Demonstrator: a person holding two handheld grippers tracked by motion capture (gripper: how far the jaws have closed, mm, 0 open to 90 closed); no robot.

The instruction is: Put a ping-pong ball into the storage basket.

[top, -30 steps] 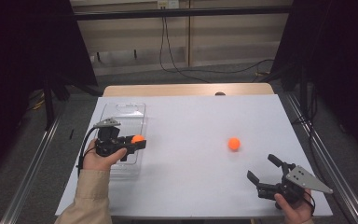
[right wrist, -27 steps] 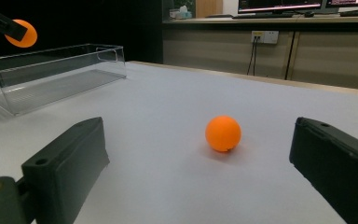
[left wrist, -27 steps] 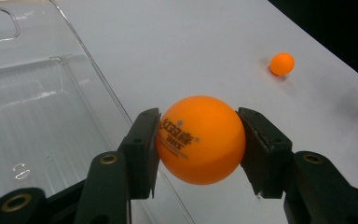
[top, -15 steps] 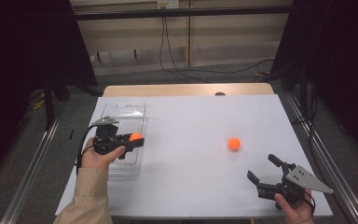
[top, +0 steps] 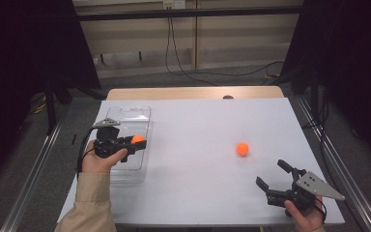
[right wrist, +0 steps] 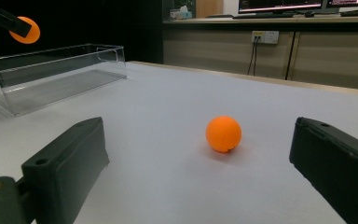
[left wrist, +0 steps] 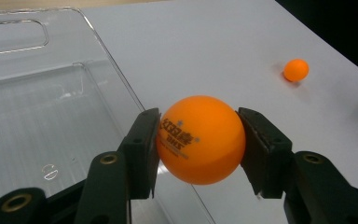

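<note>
- The clear tray has walls that are faint and hard to trace from above.
- The held ball is glossy orange with red print, above the tray's right edge.
- The left gripper reaches sideways, jaws pinching it.
- The right gripper sits low, jaws spread, facing the loose ball on the table.

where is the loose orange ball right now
In the high view the loose orange ball lies on the white table, right of centre, ahead of the open right gripper.
</note>
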